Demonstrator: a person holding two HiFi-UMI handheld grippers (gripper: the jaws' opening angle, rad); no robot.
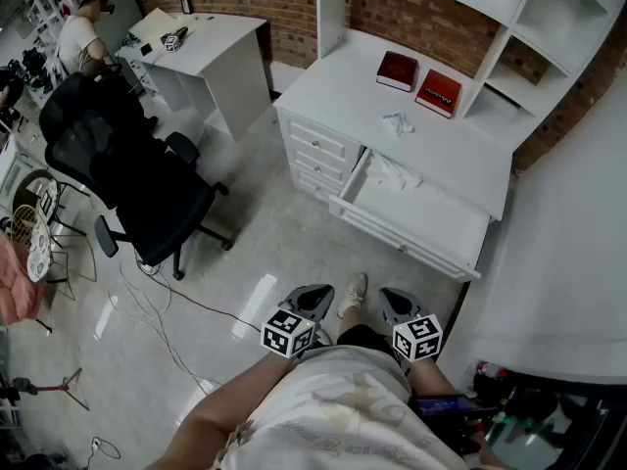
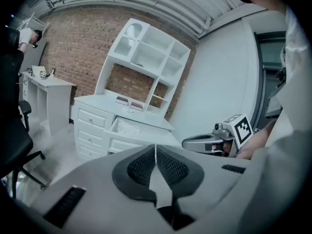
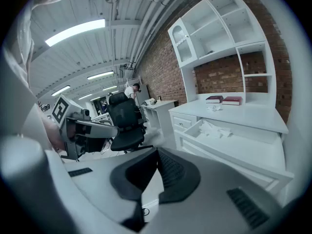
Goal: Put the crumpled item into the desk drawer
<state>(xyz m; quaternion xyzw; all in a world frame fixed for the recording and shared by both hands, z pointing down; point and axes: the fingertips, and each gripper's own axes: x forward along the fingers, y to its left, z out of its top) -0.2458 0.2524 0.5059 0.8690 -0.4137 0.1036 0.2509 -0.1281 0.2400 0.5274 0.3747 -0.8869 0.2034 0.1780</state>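
In the head view both arms are bent and tucked close to the person's waist. The left hand-held gripper (image 1: 312, 297) and the right hand-held gripper (image 1: 397, 302) sit side by side, tipped slightly down toward the floor. Well ahead of both stands the white counter (image 1: 343, 86) with one open drawer (image 1: 416, 238). One crumpled item (image 1: 394, 170) lies inside that drawer, a second crumpled piece (image 1: 397, 120) lies on the counter beyond it, and two red books (image 1: 397, 70) rest farther back. One black chair (image 1: 147, 179) stands ahead and to the left of the left one. In the left gripper view its jaws are clenched together with nothing between them; the drawer (image 2: 122, 130) and the crumpled item (image 2: 127, 126) are far ahead, and the right hand-held gripper (image 2: 204, 143) is just to the right. In the right gripper view the right hand-held gripper (image 3: 157, 152) has its tips pressed together and is also empty. The drawer (image 3: 234, 145) with the crumpled item (image 3: 214, 129) lies ahead to its right, and the left hand-held gripper (image 3: 92, 129) is to its left.
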